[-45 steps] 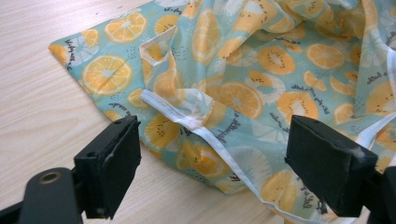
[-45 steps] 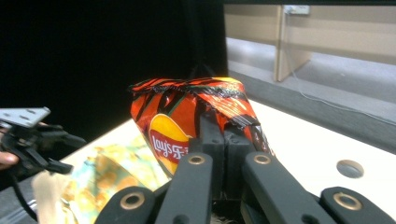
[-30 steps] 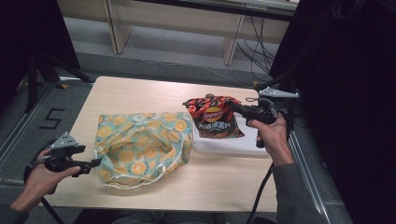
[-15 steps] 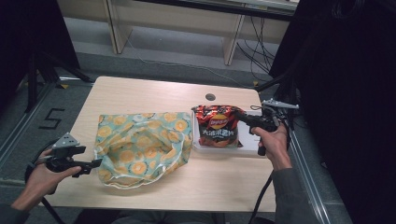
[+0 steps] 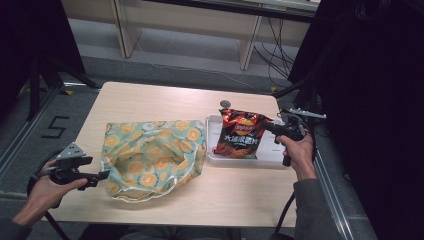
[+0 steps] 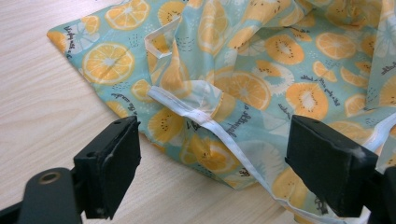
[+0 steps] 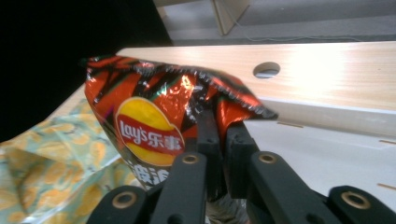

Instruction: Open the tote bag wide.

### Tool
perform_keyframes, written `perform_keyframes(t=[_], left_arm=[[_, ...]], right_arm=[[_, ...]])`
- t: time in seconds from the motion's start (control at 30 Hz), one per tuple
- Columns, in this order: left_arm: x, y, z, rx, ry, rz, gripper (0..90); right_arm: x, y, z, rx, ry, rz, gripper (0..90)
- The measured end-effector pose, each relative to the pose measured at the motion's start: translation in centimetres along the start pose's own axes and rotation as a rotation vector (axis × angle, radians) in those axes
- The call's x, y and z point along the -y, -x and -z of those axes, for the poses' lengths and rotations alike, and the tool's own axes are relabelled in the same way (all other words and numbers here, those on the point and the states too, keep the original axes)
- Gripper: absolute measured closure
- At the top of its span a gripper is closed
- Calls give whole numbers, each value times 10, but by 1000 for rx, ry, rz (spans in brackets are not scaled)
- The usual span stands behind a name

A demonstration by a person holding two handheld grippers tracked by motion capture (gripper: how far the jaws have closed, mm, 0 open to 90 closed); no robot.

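A red Lay's chip bag [image 5: 240, 135] stands upright in a white tray [image 5: 272, 155] on the right side of the table. My right gripper [image 5: 265, 127] is shut on the bag's right top edge. In the right gripper view the crimped edge of the chip bag [image 7: 149, 116] sits pinched between the two pads of the right gripper [image 7: 219, 126]. A fabric bag [image 5: 150, 157] printed with orange slices lies open in the table's middle. My left gripper [image 5: 97, 176] stands open at its lower left corner, and in its own view the left gripper [image 6: 217, 163] straddles the white-trimmed hem of the fabric bag [image 6: 261, 70] without touching it.
A round hole [image 5: 225, 104] pierces the tabletop just behind the tray. Bare wood runs along the table's far side and front edge. Dark equipment and cables stand off the right edge, and shelving legs rise beyond the far edge.
My right gripper has come down and a little to the right with the chip bag, whose bottom now rests in the tray. The left gripper has stayed put.
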State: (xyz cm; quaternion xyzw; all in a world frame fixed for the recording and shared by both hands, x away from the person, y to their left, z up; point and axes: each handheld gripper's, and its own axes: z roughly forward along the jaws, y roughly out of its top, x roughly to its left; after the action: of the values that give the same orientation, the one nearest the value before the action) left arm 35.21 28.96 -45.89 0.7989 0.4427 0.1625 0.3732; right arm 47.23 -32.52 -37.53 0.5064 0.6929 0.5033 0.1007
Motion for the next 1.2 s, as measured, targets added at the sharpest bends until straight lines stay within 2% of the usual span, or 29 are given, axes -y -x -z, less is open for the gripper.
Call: perform_keyframes(t=[0.03,0.07,0.1,0.13,0.17,0.23,0.27,0.3,0.33,0.4,0.43,0.47,0.5,0.57,0.6,0.63,0.67,0.7,0.77,0.8,0.83,0.87,0.9,0.93,0.97,1.03,1.07,1.13,1.2], left_arm=[[0,0,0,1,1,0,171],[0,0,0,1,1,0,172],[0,0,1,-2,-8,-22,172],[0,0,1,-4,1,-22,172],[-1,0,2,-3,-13,-26,172],[-1,0,1,3,-9,-24,174],[-1,1,0,8,8,-4,174],[0,0,0,4,-1,-25,174],[-1,1,0,3,-1,-6,176],[0,1,0,1,7,-8,180],[0,2,0,-5,27,-5,184],[0,2,0,-5,27,-5,183],[-1,2,0,-1,15,-9,183],[-1,1,1,3,3,-11,183],[-1,0,1,4,-13,-25,183],[-1,0,0,0,8,-22,183],[-2,0,1,4,-12,-27,183],[-1,1,-1,-2,9,-27,183],[-1,1,-1,-1,16,-24,183],[-1,1,-1,3,19,-18,183],[-1,1,-1,3,19,-18,183],[-1,1,-1,6,11,-7,183],[-1,1,-1,0,10,-19,183],[-1,0,-2,-1,16,-18,183],[-1,1,-2,0,26,-5,183],[-2,2,-1,4,16,-1,183],[-2,1,0,6,-1,-20,183],[-1,1,-1,4,17,-22,183],[-2,1,0,11,9,-1,183]], right_arm=[[0,0,-4,24,-5,3,842],[-1,3,-6,30,8,40,839],[-1,3,-6,30,8,40,839],[-1,2,-11,53,0,36,833],[-1,2,-11,53,0,36,833],[-2,4,-17,79,10,68,866],[-2,4,-17,79,10,68,866],[-2,2,-20,93,16,53,889],[-3,4,-23,96,19,77,896],[-4,5,-24,97,19,75,899],[-4,7,-25,89,22,58,900],[-4,7,-25,89,22,58,900],[-3,4,-24,98,11,3,900],[-4,7,-23,89,15,35,900],[-4,6,-23,89,4,18,900],[-4,5,-23,83,5,6,900],[-4,5,-23,83,5,6,900],[-4,9,-25,86,16,37,899],[-4,11,-29,95,33,35,887],[-4,13,-34,103,44,22,881],[-4,11,-35,103,33,-14,878],[-4,12,-37,118,30,-20,872],[-4,12,-37,118,30,-20,872],[-5,16,-39,112,38,3,863],[-4,16,-43,116,42,-21,849],[-4,17,-45,131,40,-18,840],[-4,17,-47,131,36,-23,830],[-3,16,-52,140,44,-34,823],[-3,16,-54,154,38,-50,809]])
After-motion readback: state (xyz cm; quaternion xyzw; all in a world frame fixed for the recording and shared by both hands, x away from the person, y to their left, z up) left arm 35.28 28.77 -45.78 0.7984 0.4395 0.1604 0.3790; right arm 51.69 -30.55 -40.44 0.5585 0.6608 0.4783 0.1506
